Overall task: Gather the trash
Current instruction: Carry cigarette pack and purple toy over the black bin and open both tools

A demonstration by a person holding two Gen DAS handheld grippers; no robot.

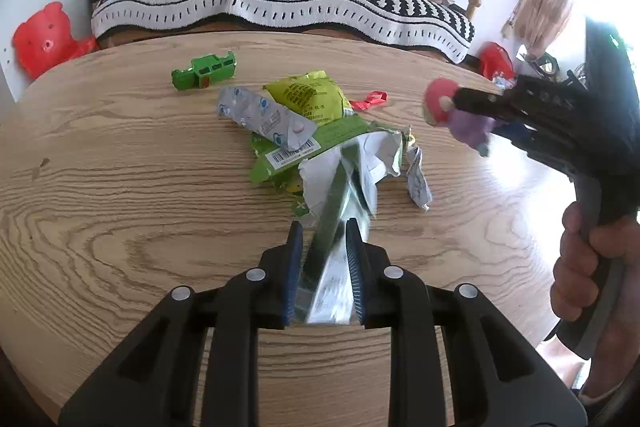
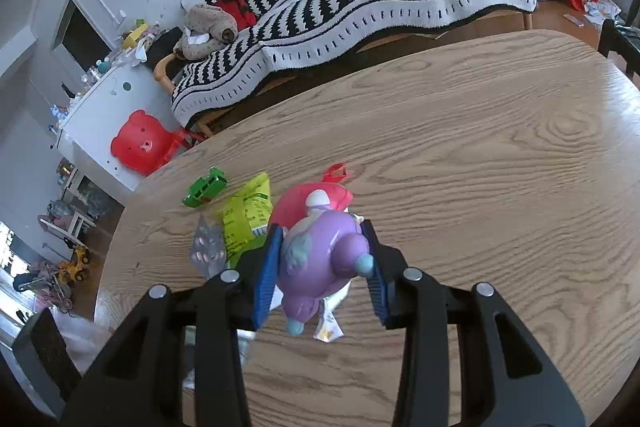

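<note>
Trash wrapper [image 1: 340,227], silver and green, hangs squeezed in the left claw [image 1: 324,267] just above the worktop [image 1: 120,187] and could slip or tear loose, while the right claw [image 2: 326,267], clamped on a purple toy [image 2: 320,259], might drop it.

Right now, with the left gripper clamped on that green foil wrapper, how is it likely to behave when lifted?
The green foil wrapper looks thin and crumpled, so probably floppy and very light. Its torn end sags toward the table. The shiny foil may slip between the left gripper pads.
</note>
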